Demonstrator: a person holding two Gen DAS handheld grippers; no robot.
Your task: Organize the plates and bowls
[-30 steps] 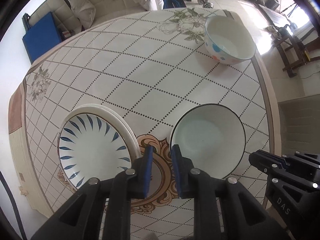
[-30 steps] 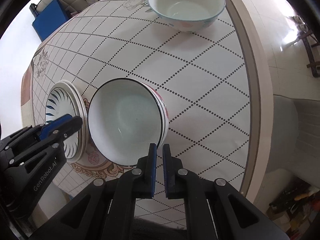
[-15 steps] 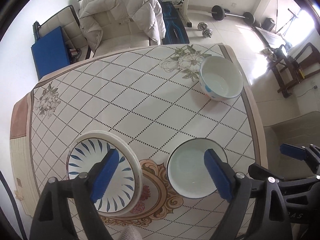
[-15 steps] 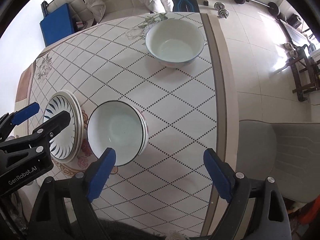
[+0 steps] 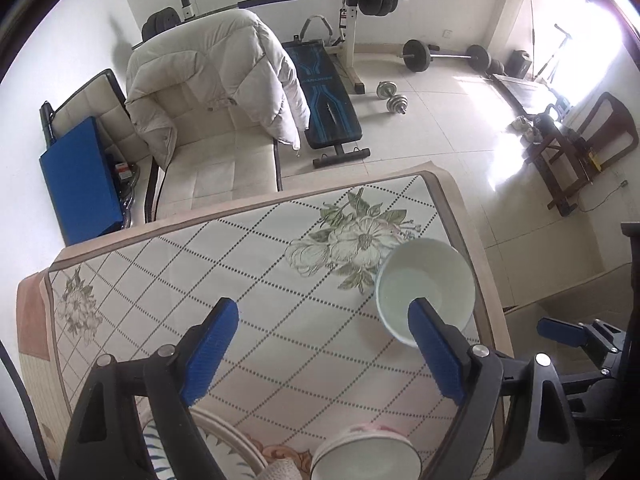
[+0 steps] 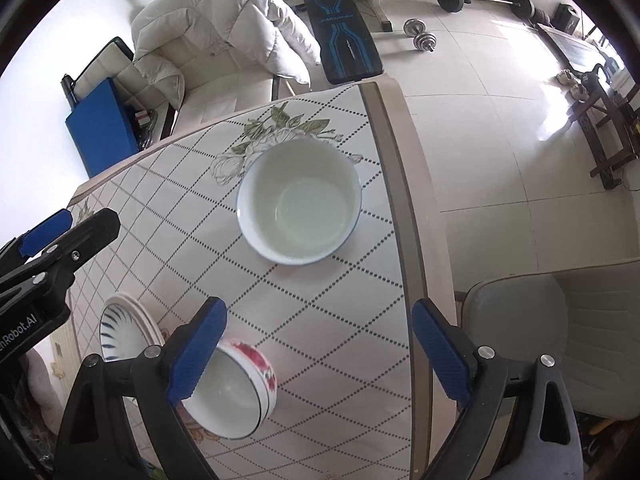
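A white bowl with a blue rim point(image 6: 300, 200) stands by itself near the table's far right corner, also visible as the blue-rimmed bowl point(image 5: 424, 284) behind my left gripper's right finger. At the near edge sit a nested stack of red-flowered bowls point(image 6: 236, 392) and, to its left, a stack of blue-striped plates point(image 6: 124, 332). My left gripper point(image 5: 322, 312) hangs open above the tablecloth point(image 5: 300, 360), holding nothing. My right gripper point(image 6: 320, 310) has its jaws opening wide, with nothing between them. Both point steeply down, above and apart from the dishes.
A chair draped with a white down jacket point(image 5: 216, 80) stands behind the table, with a blue pad point(image 5: 80, 176) to its left. A weight bench point(image 5: 328, 100) and dumbbells point(image 5: 392, 98) are on the floor beyond. A grey seat point(image 6: 560, 340) sits beside the table's right edge.
Both grippers went from shut to wide open, rose and tilted up toward the far side. The plates and flowered bowls slid to the bottom of the views.
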